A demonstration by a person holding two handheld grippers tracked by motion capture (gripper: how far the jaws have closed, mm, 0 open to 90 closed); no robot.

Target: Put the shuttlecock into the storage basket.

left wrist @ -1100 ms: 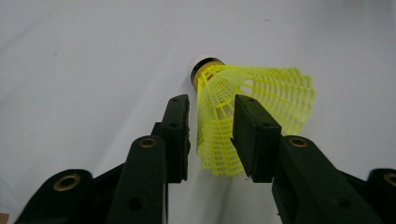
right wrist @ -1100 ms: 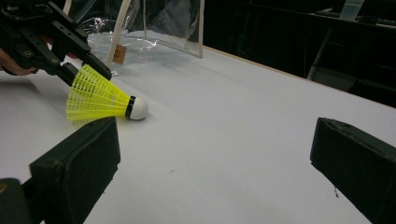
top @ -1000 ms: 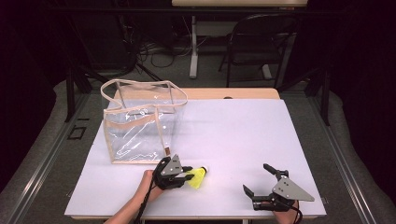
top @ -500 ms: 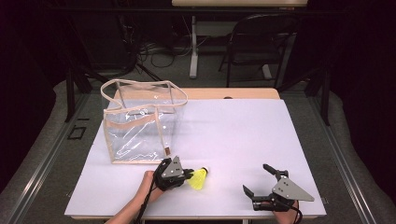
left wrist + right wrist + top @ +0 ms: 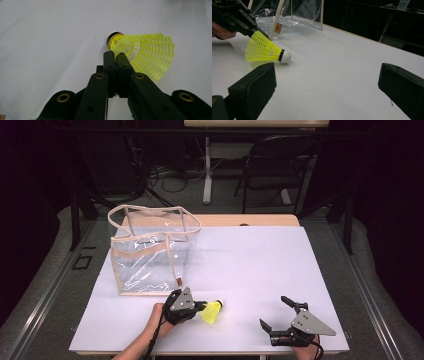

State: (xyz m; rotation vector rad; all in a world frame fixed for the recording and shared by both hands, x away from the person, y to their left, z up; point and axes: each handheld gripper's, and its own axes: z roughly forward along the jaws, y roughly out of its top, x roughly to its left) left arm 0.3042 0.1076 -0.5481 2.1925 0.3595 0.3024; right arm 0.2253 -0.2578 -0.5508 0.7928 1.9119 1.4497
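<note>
White sheeting is seen over the table (image 5: 260,265) in the high view, with dark floor, cables and a chair (image 5: 272,170) behind. A clear bag (image 5: 150,252) with beige trim is stood at about ten o'clock from the table's middle, just beyond the left gripper (image 5: 201,307). A yellow shuttlecock (image 5: 212,311) is laid at six o'clock, near the front edge, its skirt pinched by the left gripper. The right gripper (image 5: 276,312) is rested at four o'clock, well apart from the shuttlecock, with bare sheet between them.

Along the left gripper view, the jaws have just been closing and are brought almost together on the mesh skirt's edge (image 5: 142,56); the white cork tip is pointed toward twelve o'clock.

From the right gripper view, the shuttlecock (image 5: 265,51) is found at ten o'clock on the sheet, the left gripper (image 5: 258,30) clamped on its skirt, the bag (image 5: 294,12) behind. The right gripper's own jaws are spread wide, with nothing between them.
</note>
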